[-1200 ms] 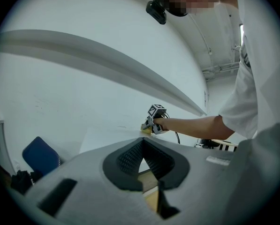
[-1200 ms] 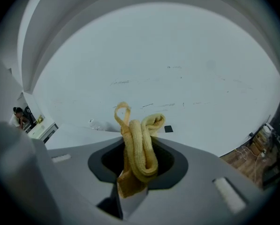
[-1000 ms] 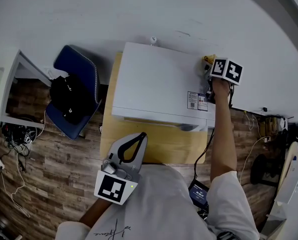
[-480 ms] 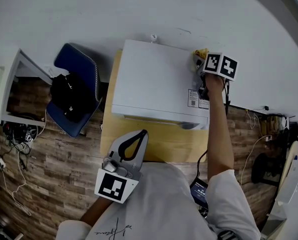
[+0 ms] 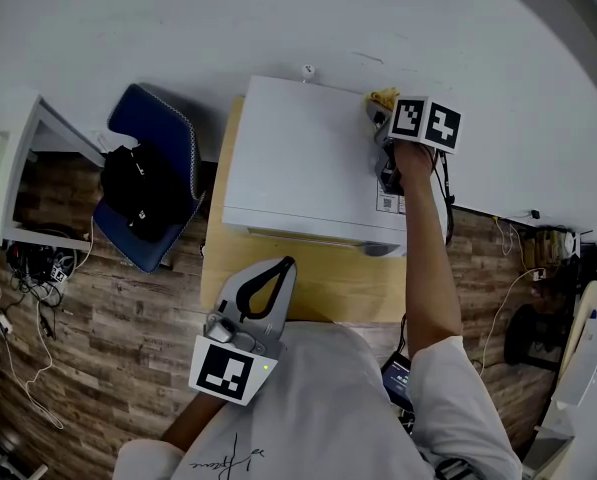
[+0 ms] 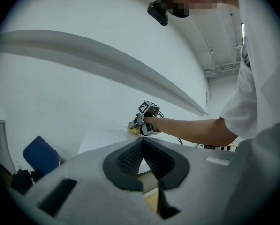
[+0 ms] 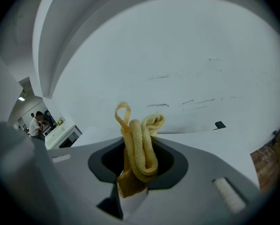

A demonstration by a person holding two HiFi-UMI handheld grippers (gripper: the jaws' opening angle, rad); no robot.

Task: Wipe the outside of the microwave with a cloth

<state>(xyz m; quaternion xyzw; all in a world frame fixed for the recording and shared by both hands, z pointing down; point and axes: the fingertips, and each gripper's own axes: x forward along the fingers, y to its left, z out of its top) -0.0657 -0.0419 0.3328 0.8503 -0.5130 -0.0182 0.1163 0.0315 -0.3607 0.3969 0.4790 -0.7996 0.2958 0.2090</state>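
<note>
Yellow cloth (image 7: 140,142) lengthwise along right gripper (image 7: 136,167)

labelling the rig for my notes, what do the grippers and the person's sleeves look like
Both the left gripper and right gripper are grey with dark pads and a white cube of black square markers. A black cable trails from the right one. The shirt is white, short-sleeved.

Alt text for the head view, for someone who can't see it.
The right gripper holds a yellow cloth at the far right corner atop the white microwave. The left gripper, shut and empty, hangs near the person. A blue chair stands left.
</note>
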